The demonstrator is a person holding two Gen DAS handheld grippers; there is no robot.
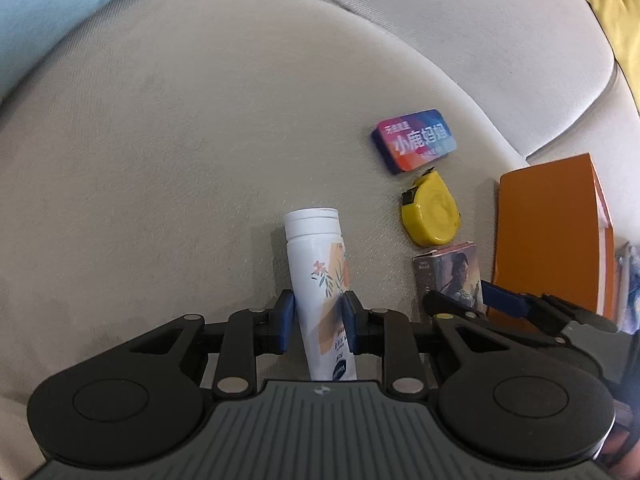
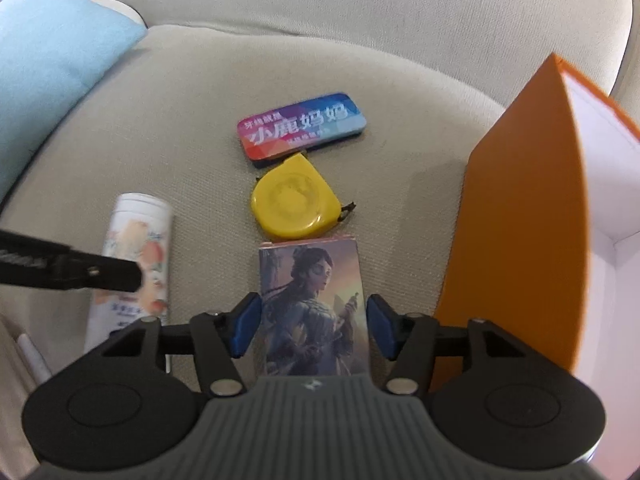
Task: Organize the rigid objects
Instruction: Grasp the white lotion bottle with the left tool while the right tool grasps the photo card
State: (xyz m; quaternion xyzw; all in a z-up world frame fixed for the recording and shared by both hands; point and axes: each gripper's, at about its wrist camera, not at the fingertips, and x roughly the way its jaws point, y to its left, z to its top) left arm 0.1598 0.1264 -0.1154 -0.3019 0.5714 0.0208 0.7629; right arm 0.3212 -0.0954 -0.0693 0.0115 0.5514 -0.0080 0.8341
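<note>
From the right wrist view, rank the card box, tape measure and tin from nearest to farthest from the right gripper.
1. Card box: between the open fingers of the right gripper.
2. Tape measure: just beyond the box, centre.
3. Tin: farthest, beyond the tape measure, toward the sofa back.

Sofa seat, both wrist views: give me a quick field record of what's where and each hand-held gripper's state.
surface: beige sofa cushion
left hand-held gripper: shut on white tube
right hand-held gripper: open, pads astride card box, not touching
middle row: yellow tape measure, colourful tin behind it
right side: orange box, open top
far left: blue pillow
</note>
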